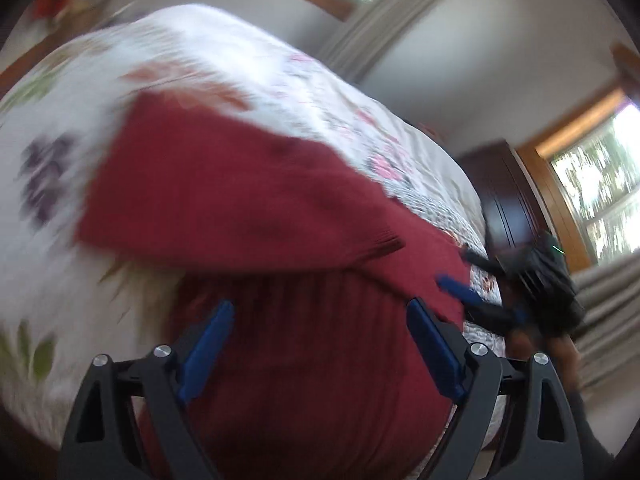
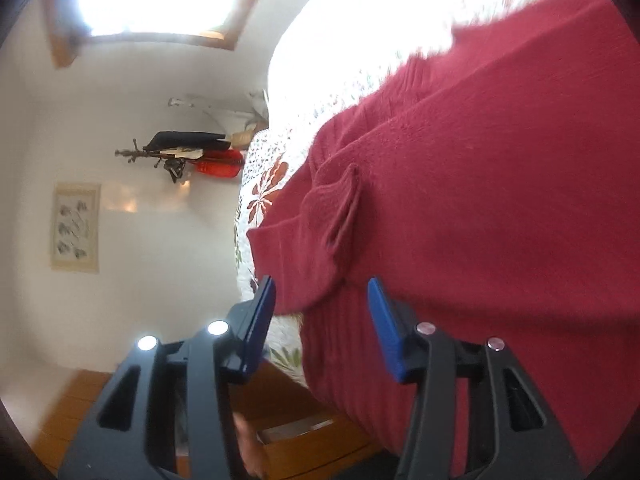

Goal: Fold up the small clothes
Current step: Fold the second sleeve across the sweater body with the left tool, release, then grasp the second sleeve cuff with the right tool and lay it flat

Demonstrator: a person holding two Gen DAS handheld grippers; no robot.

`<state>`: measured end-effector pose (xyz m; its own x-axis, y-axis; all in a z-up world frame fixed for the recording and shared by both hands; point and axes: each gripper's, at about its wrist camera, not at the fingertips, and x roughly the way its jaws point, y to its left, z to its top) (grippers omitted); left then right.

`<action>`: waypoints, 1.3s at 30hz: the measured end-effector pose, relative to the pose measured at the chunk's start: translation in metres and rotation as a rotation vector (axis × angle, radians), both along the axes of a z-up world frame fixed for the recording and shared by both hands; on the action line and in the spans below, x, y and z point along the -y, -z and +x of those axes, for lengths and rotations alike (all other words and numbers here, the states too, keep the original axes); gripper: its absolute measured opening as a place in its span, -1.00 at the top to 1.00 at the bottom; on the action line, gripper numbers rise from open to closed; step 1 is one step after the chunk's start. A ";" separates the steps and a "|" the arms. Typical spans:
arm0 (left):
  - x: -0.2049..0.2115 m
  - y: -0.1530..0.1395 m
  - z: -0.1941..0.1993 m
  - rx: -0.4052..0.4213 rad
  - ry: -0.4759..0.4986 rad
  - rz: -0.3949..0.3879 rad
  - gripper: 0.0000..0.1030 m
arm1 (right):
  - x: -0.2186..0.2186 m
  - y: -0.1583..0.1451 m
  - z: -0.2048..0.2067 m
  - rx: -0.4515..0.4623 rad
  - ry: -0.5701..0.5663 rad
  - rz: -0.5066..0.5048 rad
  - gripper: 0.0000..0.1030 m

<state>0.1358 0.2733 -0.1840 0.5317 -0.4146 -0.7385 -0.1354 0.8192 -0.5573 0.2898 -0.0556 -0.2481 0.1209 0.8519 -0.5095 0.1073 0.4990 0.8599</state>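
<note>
- The dark red knitted sweater (image 1: 248,208) lies on a bed under a white floral quilt (image 1: 72,92), one sleeve folded across its body
- The left gripper (image 1: 320,348) hovers over the hem, spread apart, grasping nothing
- The right gripper (image 2: 322,320) is likewise released, at the sweater's edge

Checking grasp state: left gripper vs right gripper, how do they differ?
The left gripper hangs over the middle of the red sweater; the right gripper straddles its edge. Left's jaws gape wider than right's. Both are open, with blue pads, holding nothing.
</note>
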 end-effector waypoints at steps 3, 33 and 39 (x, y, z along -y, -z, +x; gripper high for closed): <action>-0.029 0.009 -0.043 -0.047 -0.119 -0.038 -0.72 | -0.015 0.016 0.022 -0.042 -0.007 0.001 0.05; -0.045 0.012 -0.025 -0.063 -0.177 -0.080 -0.73 | 0.138 -0.040 -0.006 0.153 0.207 -0.221 0.89; -0.034 0.017 -0.016 -0.073 -0.146 -0.092 -0.73 | 0.173 -0.001 -0.022 0.078 0.271 -0.239 0.89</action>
